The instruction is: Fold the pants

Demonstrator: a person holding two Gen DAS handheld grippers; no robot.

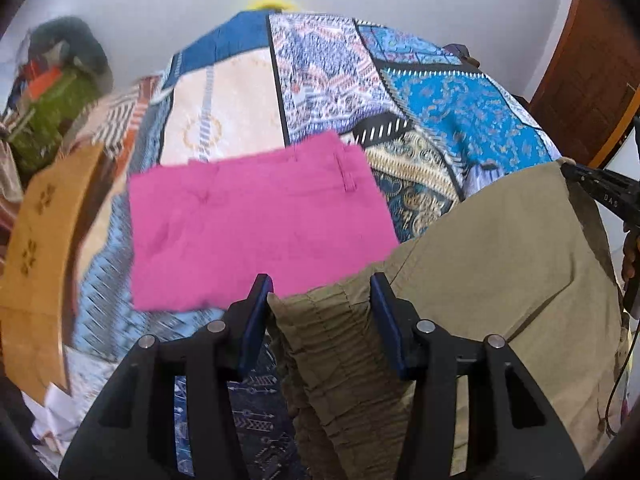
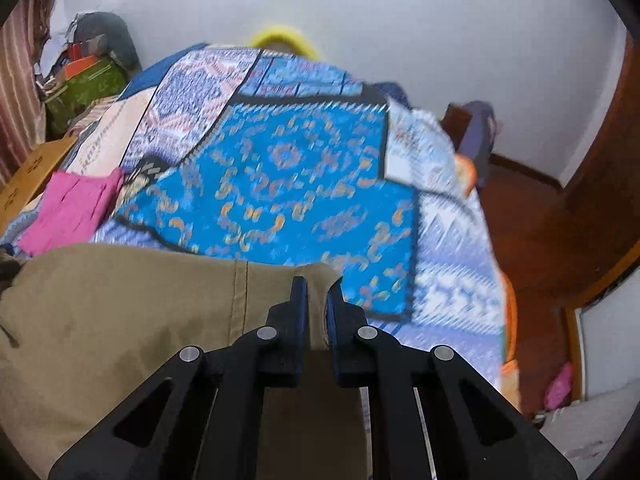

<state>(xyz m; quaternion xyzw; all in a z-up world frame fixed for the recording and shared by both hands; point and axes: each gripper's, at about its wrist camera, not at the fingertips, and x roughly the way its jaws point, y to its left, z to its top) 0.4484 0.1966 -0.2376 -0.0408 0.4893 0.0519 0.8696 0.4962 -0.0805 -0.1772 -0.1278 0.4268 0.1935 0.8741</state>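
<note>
Khaki pants (image 1: 500,264) lie over a patchwork bedspread (image 1: 460,92). My left gripper (image 1: 320,292) has its jaws wide apart around the gathered elastic waistband (image 1: 320,344), which sits between the fingers without being pinched. My right gripper (image 2: 316,296) is shut on the far corner of the khaki pants (image 2: 120,312); its black body also shows at the right edge of the left wrist view (image 1: 600,188).
Folded pink shorts (image 1: 256,220) lie on the bed left of the khaki pants, also in the right wrist view (image 2: 72,208). A cardboard box (image 1: 44,240) stands at the left. Clutter (image 1: 60,92) is piled by the wall. A wooden door (image 2: 592,184) is on the right.
</note>
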